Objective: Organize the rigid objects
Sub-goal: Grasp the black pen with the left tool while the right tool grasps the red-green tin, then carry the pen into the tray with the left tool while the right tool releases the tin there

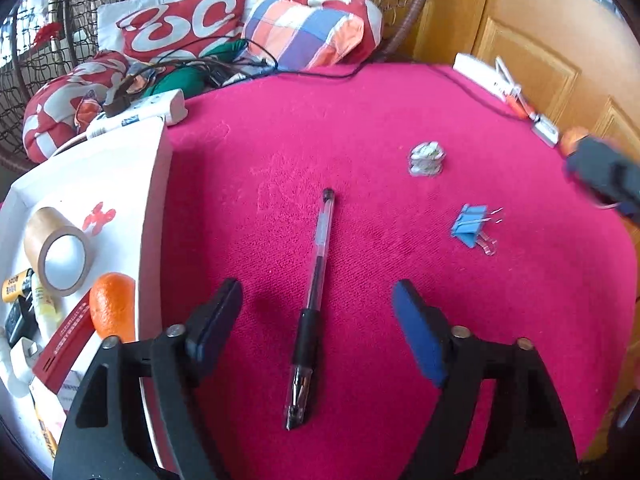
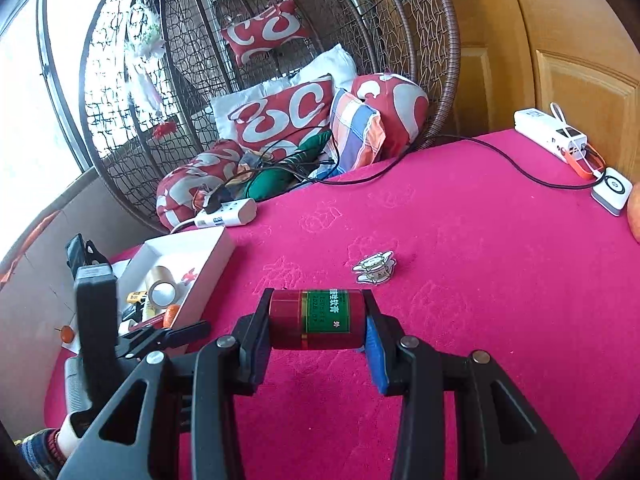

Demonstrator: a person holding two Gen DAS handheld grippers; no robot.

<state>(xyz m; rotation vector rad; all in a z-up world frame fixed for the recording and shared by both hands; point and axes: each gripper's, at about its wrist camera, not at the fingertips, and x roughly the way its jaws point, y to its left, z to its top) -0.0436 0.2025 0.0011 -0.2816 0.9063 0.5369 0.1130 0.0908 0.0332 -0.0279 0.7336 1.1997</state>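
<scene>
- While the right gripper [image 2: 316,322] clamps a small red-and-green tin [image 2: 316,319] by its ends just above the pink-covered bench [image 2: 460,240], the left gripper [image 1: 318,312] hangs empty, jaws apart, over a black pen [image 1: 310,304] lying between its fingers
- Risk, as judged: the tin is round and held only at its flat ends; a tilt on the way to the box could let it roll out of the pads and drop onto the bench
- Risk, as judged: the pen lies lengthwise between the left jaws, so closing on it may nudge it to roll or pivot rather than seat it
- At the bench's left edge, a white box [image 1: 158,184] holds a roll of brown tape [image 1: 56,250], an orange [image 1: 112,306], a red card or packet and other small items too crowded to name
- Loose on the cloth: a blue binder clip [image 1: 470,224] and a small silvery object [image 1: 427,159]
</scene>
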